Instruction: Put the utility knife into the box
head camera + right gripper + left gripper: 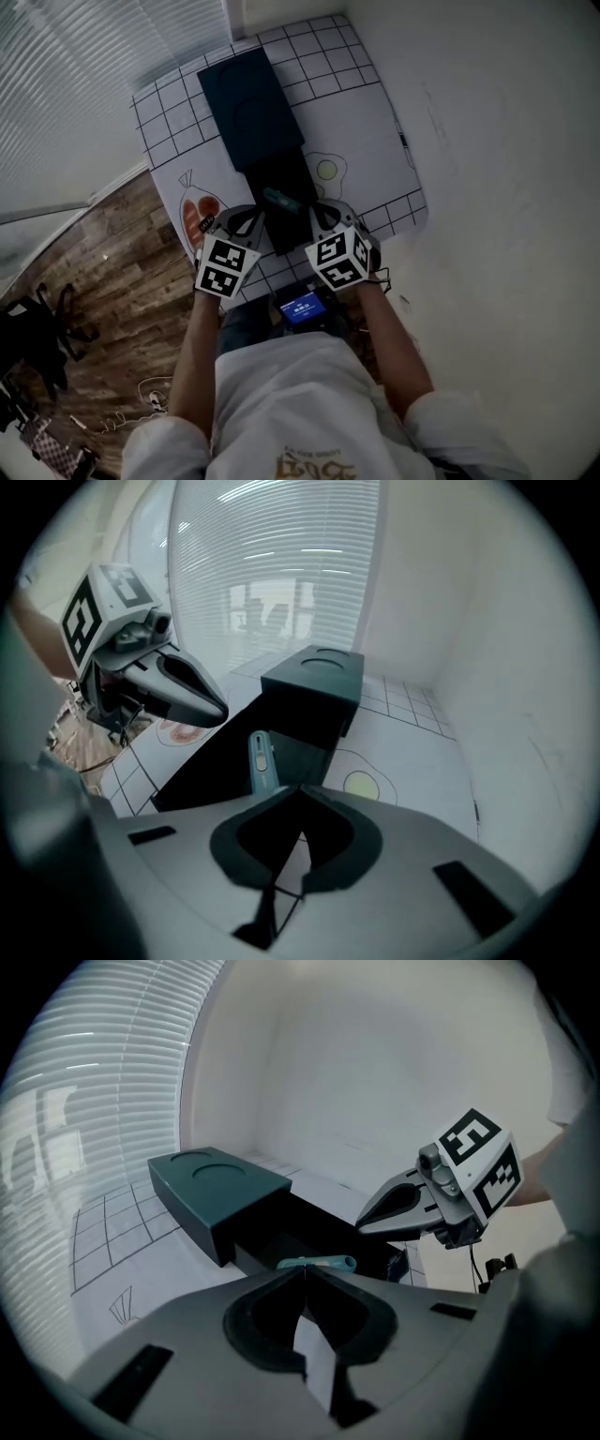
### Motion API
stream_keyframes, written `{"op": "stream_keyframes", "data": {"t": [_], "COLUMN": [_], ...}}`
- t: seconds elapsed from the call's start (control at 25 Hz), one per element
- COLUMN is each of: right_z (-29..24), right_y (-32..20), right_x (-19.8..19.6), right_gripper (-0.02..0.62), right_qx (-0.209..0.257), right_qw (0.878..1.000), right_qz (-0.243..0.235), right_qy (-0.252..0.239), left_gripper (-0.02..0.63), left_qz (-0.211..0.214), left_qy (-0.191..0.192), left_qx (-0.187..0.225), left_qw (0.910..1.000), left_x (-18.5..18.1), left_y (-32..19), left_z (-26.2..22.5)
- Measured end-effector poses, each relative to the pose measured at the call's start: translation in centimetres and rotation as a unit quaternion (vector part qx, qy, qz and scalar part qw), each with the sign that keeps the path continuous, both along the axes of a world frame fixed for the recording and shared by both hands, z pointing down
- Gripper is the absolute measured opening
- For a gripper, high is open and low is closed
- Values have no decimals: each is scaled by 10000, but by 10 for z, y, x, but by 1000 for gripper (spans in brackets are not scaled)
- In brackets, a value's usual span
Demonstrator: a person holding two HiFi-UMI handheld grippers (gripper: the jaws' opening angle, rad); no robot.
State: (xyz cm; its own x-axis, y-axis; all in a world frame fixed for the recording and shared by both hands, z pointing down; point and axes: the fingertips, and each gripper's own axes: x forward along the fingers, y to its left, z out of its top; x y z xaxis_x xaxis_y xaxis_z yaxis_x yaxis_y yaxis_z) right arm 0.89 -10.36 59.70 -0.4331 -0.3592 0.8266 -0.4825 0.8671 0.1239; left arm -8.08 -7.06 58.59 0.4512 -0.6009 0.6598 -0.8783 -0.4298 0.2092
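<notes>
Holding fingers together, left gripper point(305, 1271) and right gripper point(298, 791) flank the utility knife point(281, 200) in the box point(248, 108)

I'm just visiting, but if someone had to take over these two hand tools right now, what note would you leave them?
Left gripper: jaws shut, nothing between them, at the tray's near end.
Right gripper: jaws shut, nothing between them, alongside.
Utility knife: lies in the black tray, just past both grippers' tips.
Tray: pulled partway out of the box sleeve.
Done: knife seems placed.
Left: probably just sliding the tray shut.
</notes>
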Motion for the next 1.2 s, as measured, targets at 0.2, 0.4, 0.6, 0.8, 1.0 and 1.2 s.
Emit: {"op": "stream_keyframes", "data": {"t": [0.2, 0.4, 0.6, 0.8, 1.0, 1.2], "right_z": [-15, -33, -58, -94, -120, -152], "right_y": [-8, -8, -7, -8, -9, -9], "right_x": [16, 22, 20, 27, 36, 34], "right_gripper": [6, 6, 7, 7, 7, 6], "right_qx": [-24, 22, 108, 402, 590, 830], "right_qw": [9986, 9955, 9897, 9813, 9718, 9591], "right_qz": [360, 534, 715, 845, 927, 901], "right_qy": [-392, -786, -1238, -1680, -2084, -2552], "left_gripper": [12, 12, 11, 11, 9, 9], "left_qz": [-131, -481, -820, -1284, -1457, -1623], "left_qy": [-58, -62, -119, -119, -290, -379], "left_qx": [298, 577, 627, 710, 1020, 1480], "left_qw": [9995, 9972, 9946, 9891, 9836, 9748], "left_x": [-1, -11, -23, -35, -36, -35], "left_y": [-6, -9, -8, -4, 4, 13], "left_z": [-22, -42, -56, -75, -104, -137]}}
